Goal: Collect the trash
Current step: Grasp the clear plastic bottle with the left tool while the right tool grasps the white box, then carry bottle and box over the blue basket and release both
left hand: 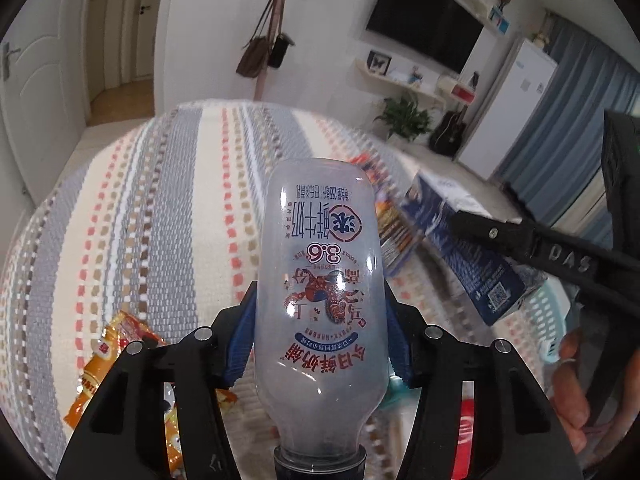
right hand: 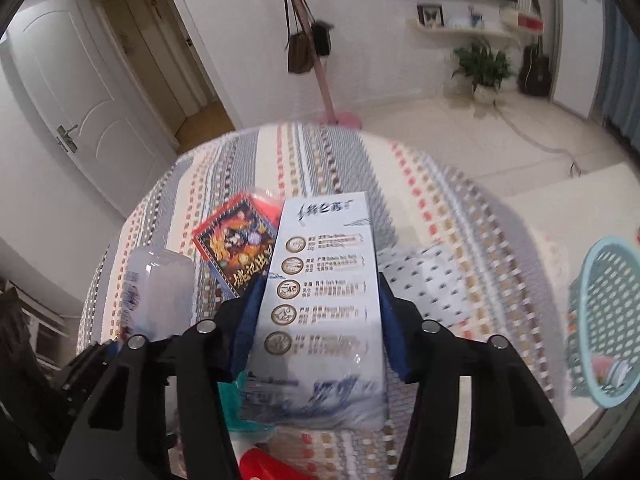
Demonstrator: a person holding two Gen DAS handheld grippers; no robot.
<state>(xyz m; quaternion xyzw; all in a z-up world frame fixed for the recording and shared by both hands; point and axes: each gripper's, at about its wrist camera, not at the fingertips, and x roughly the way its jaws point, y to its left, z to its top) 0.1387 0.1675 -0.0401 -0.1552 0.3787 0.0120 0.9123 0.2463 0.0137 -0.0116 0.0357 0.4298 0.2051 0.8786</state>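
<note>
My left gripper (left hand: 320, 332) is shut on an empty clear milk bottle (left hand: 320, 280) with red and blue print, its cap towards the camera, held above the striped cloth. My right gripper (right hand: 316, 320) is shut on a white and blue milk carton (right hand: 324, 280), also held above the cloth. The carton (left hand: 460, 248) and the right gripper's finger (left hand: 520, 240) also show at the right of the left wrist view. The bottle (right hand: 164, 284) shows at the left of the right wrist view. A light blue mesh basket (right hand: 608, 320) stands at the right.
A striped woven cloth (left hand: 160, 220) covers the table. An orange snack wrapper (left hand: 108, 356) lies at the lower left. A red and blue card pack (right hand: 236, 244) lies beyond the carton. A white dotted wrapper (right hand: 424, 276) lies right of the carton. A red item (right hand: 264, 464) lies below the gripper.
</note>
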